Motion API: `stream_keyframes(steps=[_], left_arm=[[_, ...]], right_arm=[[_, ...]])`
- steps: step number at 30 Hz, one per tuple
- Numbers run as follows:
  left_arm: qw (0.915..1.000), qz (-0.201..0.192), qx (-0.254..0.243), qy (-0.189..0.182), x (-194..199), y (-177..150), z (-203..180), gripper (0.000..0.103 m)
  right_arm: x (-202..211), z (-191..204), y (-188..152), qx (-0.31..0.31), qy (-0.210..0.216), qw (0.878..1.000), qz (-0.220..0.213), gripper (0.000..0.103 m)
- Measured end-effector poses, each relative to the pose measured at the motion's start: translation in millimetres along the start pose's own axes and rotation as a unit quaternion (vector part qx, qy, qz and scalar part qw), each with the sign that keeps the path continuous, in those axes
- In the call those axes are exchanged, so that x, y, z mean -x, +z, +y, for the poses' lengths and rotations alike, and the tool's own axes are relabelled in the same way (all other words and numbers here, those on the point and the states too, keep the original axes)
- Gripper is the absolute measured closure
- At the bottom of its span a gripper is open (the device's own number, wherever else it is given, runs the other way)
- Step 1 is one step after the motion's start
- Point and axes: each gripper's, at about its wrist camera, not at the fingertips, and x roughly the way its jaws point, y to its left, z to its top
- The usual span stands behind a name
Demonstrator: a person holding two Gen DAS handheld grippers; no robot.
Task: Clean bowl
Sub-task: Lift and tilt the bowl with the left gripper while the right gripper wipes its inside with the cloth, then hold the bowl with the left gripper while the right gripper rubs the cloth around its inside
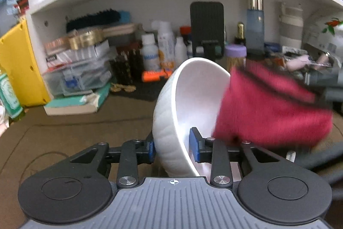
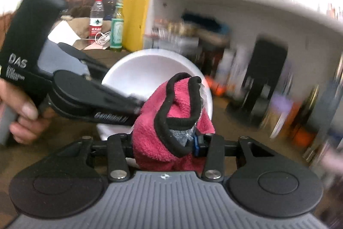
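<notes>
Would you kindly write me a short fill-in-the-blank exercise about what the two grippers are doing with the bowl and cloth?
1. The left gripper is clamped on the rim of the white ____.
2. The right gripper holds a cloth whose main colour is ____.
3. The cloth's edge is trimmed in ____.
4. The bowl is held ____ rather than level.

Missing words: bowl; red; black; tilted

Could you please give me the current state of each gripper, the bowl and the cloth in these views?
White ceramic bowl: tipped on its side, lifted, wall pinched.
Magenta fleece cloth with black edging: bunched, its end at the bowl's opening.
Left gripper: shut on the bowl's wall, one finger inside, one outside.
Right gripper: shut on the cloth.
</notes>
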Motion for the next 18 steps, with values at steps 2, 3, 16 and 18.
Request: stream_keyframes(steps=[2, 3, 16, 18], left_arm=[[1.0000, 0.006, -0.001, -0.005, 3, -2, 3, 0.070], [1.0000, 0.005, -0.005, -0.004, 3, -2, 3, 0.070], [0.9978, -0.021, -0.062, 0.006, -13, 35, -8, 0.073], [0.9981, -0.014, -0.059, 0.010, -16, 42, -12, 0.073]], right_arm=[[-6, 10, 16, 0.094, -0.031, 0.995, 0.001, 0.059], [-13, 13, 19, 0.129, -0.046, 0.990, 0.011, 0.059], [-35, -16, -21, -0.091, 0.043, 0.993, 0.054, 0.058], [-35, -34, -28, -0.192, 0.078, 0.977, 0.041, 0.058]])
